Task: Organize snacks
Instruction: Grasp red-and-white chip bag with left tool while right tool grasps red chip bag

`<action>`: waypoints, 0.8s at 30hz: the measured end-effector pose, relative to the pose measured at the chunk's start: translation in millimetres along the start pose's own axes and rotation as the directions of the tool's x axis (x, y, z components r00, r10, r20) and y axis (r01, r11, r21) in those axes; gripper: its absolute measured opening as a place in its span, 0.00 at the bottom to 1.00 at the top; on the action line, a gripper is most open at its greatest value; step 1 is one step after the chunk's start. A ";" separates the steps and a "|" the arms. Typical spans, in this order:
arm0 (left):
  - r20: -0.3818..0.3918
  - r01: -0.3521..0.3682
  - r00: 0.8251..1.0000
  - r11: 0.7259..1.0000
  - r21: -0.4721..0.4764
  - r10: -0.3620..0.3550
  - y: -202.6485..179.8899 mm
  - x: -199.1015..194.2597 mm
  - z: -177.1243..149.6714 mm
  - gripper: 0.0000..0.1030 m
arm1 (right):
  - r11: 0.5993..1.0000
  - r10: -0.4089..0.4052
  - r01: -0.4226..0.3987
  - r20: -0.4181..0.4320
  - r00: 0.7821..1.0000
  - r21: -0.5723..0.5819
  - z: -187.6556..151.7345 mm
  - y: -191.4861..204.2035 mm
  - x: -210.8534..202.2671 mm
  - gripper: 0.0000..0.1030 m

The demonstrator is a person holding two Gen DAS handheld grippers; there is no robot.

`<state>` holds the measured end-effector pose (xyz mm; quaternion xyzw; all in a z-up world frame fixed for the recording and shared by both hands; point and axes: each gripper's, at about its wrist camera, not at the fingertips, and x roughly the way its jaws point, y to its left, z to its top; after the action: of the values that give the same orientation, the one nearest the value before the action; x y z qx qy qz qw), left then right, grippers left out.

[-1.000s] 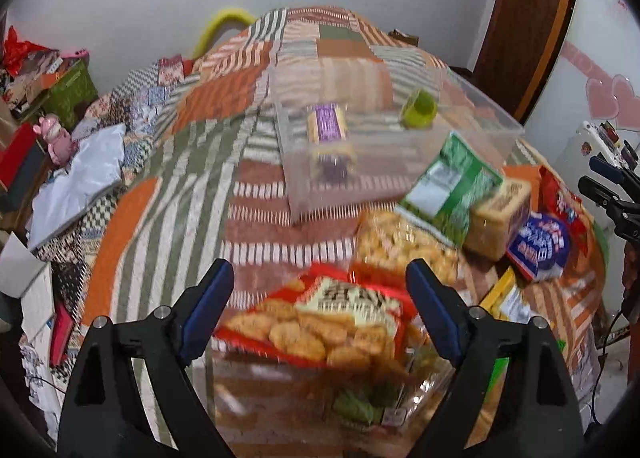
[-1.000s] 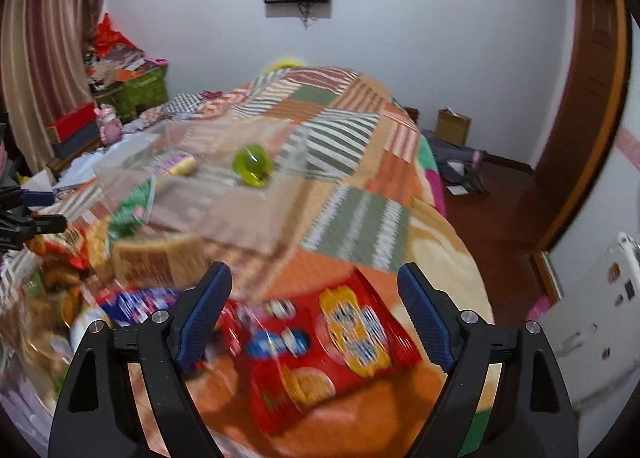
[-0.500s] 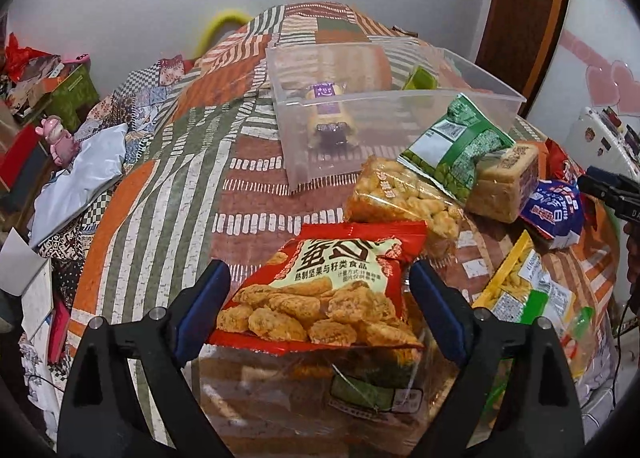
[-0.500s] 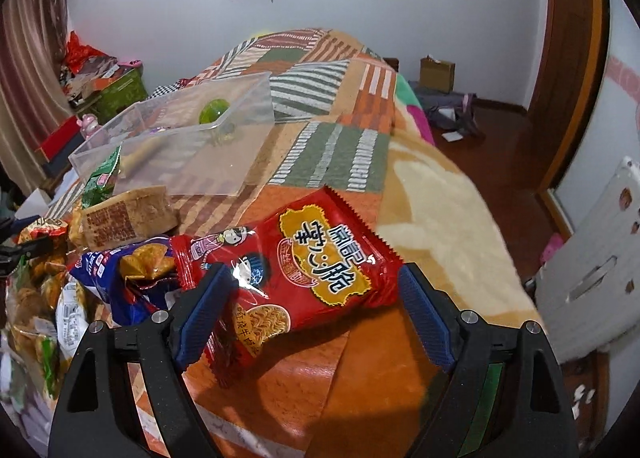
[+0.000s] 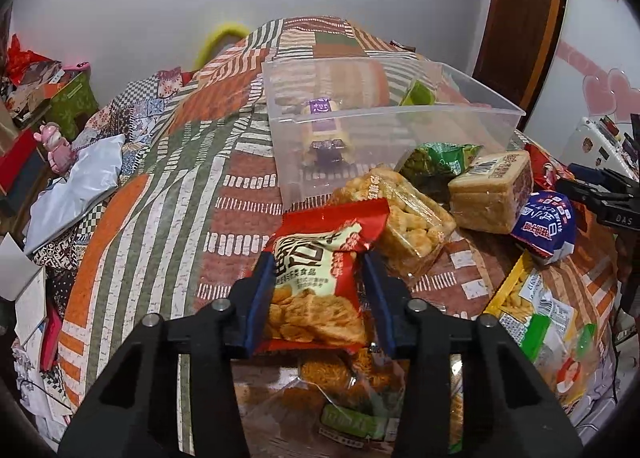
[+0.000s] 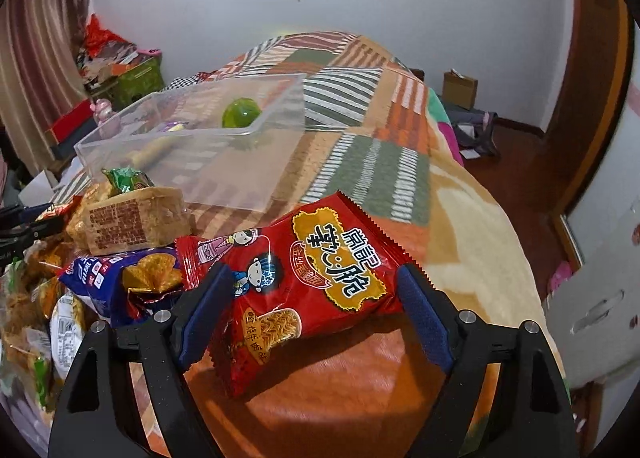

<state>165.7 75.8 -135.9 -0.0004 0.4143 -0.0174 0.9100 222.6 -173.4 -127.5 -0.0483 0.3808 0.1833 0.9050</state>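
The patchwork bedspread [image 5: 168,193] lies bare along its left side and beyond the clear plastic bin [image 5: 400,113], which sits toward the middle of the bed with its near wall facing the snack pile. In the right wrist view, bare cover also runs from the bin's right wall to the bed's right edge, where the floor drops away.

The snacks crowd the bed's near end. The left gripper [image 5: 320,278] has just been closing, and its blue pads now pinch the sides of a red-and-cream snack bag [image 5: 316,270], crumpling it; the bag shows fried pieces on its front and rests on top of other packets. Just beyond it lie a clear pack of golden puffs [image 5: 408,213], a wrapped bread loaf [image 5: 492,189], a green packet [image 5: 436,161] and a blue packet [image 5: 544,221].

The right gripper [image 6: 316,314] has also been closing a little; its jaws stand wide on either side of a red noodle-snack bag [image 6: 316,282] with cartoon children, lying flat near the bed's right edge, pads not visibly pressing it.
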 end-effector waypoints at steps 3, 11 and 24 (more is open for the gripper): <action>0.006 -0.001 1.000 1.000 -0.008 0.001 2.6 -2.6 -0.3 0.36 | 1.000 0.005 -0.005 0.002 1.000 -0.015 3.0 -0.4 3.3 0.74; 0.032 -0.004 0.999 1.000 -0.029 0.005 10.2 -16.9 0.3 0.29 | 0.999 0.001 -0.002 0.004 1.000 0.047 1.1 -10.2 -13.3 0.67; 0.069 0.013 0.998 0.999 -0.042 -0.010 10.9 -32.6 0.6 0.22 | 0.984 0.066 -0.057 -0.047 0.997 0.169 -14.6 -18.5 -11.9 0.67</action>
<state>145.1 87.8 -111.0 -0.0229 0.3831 -0.0139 0.9233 212.0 -197.4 -130.3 0.0350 0.4199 0.1774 0.8894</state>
